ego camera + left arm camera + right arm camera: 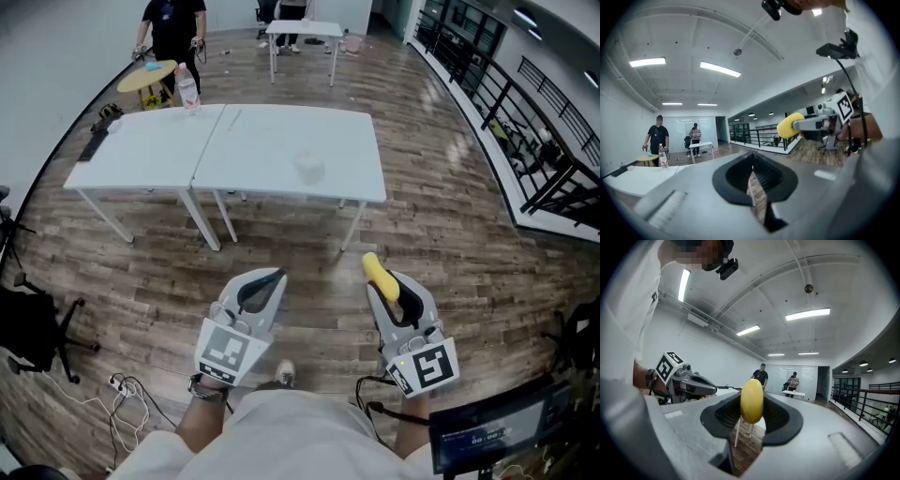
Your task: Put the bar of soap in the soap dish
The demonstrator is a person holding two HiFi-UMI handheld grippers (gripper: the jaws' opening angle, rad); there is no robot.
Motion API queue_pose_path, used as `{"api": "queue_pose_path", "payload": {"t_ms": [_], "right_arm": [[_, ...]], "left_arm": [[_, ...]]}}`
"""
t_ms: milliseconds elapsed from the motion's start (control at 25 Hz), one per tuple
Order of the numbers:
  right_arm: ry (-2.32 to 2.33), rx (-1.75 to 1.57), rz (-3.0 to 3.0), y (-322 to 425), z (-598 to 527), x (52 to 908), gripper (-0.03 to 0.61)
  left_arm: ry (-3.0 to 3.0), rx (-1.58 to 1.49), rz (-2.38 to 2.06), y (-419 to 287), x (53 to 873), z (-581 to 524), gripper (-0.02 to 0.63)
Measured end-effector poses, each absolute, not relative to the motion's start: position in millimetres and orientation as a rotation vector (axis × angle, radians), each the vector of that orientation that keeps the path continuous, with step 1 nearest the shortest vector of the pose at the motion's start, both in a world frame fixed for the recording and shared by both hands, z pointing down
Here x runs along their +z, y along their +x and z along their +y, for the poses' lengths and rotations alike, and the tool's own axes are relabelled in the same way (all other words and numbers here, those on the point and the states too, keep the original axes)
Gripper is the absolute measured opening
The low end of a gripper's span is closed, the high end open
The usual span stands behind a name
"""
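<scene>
Light was bright and even, coming from long ceiling strips (807,313). Pale glare lay on the wood floor (448,141) beside the railing (487,80). Shadows under the counter (291,150) were faint. The left gripper view and right gripper view bowed hard, with black corners. The nearest grey surfaces were soft. The bar of soap (752,401) carried a mild sheen.

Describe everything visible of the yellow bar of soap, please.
The bar of soap is plain yellow, smooth and rounded, oval when seen edge-on. The right claw is shut on it, with one end sticking out past the tips. It hangs in the air over the wooden floor, short of the white tables.
</scene>
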State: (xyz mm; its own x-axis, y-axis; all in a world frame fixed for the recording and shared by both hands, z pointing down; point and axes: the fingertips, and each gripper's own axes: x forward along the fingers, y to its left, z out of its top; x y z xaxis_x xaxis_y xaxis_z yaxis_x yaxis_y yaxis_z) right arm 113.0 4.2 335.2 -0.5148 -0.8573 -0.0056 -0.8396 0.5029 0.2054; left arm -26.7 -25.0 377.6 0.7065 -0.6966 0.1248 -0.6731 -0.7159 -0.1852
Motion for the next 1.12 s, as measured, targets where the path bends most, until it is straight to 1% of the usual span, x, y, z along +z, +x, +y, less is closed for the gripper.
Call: {"api": "queue_pose_path", "payload": {"t_ms": [520, 1120], "right_arm": [[1.533, -0.262, -2.605, 100, -25, 337, 0.120], [1.564, -0.240, -2.579, 100, -30, 341, 0.120]], "left_arm": [[-2.802, -0.274, 1.048, -34, 379, -60, 0.008], [-2.817, -0.289, 1.049, -43, 385, -65, 0.008]]}}
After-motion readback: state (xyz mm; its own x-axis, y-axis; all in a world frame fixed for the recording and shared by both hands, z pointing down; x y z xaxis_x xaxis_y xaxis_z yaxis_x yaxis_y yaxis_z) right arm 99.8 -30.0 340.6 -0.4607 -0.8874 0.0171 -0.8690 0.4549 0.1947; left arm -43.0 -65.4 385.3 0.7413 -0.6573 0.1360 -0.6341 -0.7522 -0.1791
